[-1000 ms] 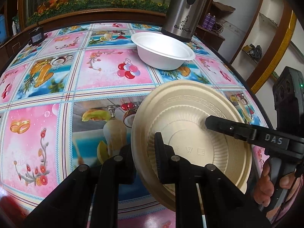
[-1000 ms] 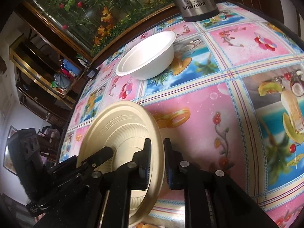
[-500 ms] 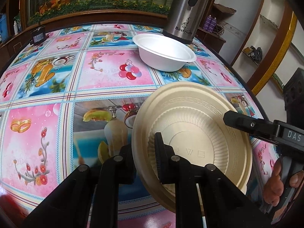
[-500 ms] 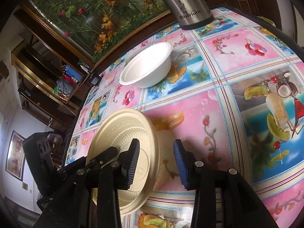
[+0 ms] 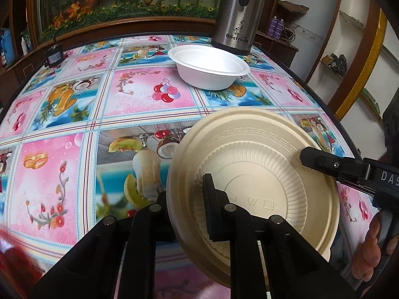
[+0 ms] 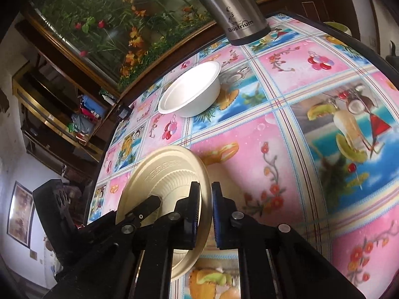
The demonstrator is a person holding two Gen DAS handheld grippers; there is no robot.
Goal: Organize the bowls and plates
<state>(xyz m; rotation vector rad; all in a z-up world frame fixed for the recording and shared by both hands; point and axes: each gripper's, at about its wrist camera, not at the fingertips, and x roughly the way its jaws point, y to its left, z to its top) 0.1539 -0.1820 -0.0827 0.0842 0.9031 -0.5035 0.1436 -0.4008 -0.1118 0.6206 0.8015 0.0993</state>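
**A:** Working left to right, what shows of the job so far?

**B:** At the far left, a small black box (image 5: 53, 55) sits at ten o'clock on the table (image 5: 74, 104). At twelve o'clock stands the white bowl (image 5: 209, 68), apart from everything, with a steel flask (image 5: 238, 12) just behind it. The cream plate (image 5: 251, 182) is off the cloth, tilted, around four o'clock. So nothing is stacked yet; I'd judge the task barely begun — plate and bowl are well apart, and bringing them together is all still ahead.

**A:** And the claws?

**B:** The left gripper (image 5: 184, 214) is pinching the plate's near rim, one finger under, one inside the well. The right gripper (image 6: 205, 214) has just been closing — its jaws straddle the plate's opposite rim, pressed nearly together. In the right wrist view a sliver of gap seems to remain beside the rim, so I judge it clamped on the edge rather than see it plainly.

**A:** Both on one plate, then?

**B:** Yes, held between both grippers above the table.
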